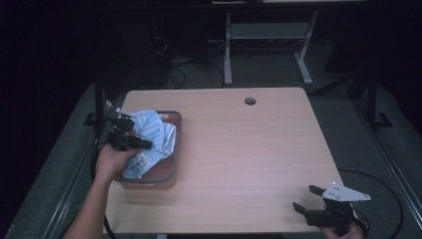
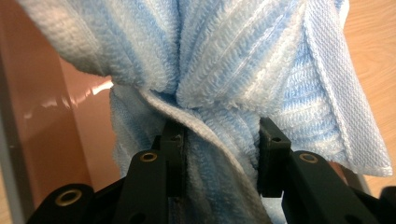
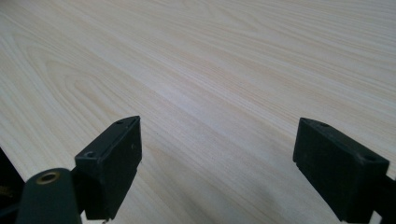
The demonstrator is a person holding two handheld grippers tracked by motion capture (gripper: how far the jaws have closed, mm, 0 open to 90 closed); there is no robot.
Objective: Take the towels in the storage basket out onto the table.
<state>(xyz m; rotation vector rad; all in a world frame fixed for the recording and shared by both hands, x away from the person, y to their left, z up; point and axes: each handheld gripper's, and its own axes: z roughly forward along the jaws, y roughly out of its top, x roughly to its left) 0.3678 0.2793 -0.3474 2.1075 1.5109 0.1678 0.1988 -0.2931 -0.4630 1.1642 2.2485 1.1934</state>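
Blue towel (image 2: 233, 70) is pinched by the left gripper (image 2: 219, 154) over the tray (image 1: 171, 172). Right gripper (image 3: 217, 158) (jaws spread wide) is held above the wooden table (image 1: 249, 149); a dark room lies behind.

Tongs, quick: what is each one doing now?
Left tongs: closed on the blue towel.
Right tongs: open, holding nothing.

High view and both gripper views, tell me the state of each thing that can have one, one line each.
Towel: bunched, pinched in the left gripper, partly over the bin.
Left gripper: shut on the towel.
Right gripper: open, nothing between its jaws, over bare table.
Bin: upright on the table, open-topped, towel inside.
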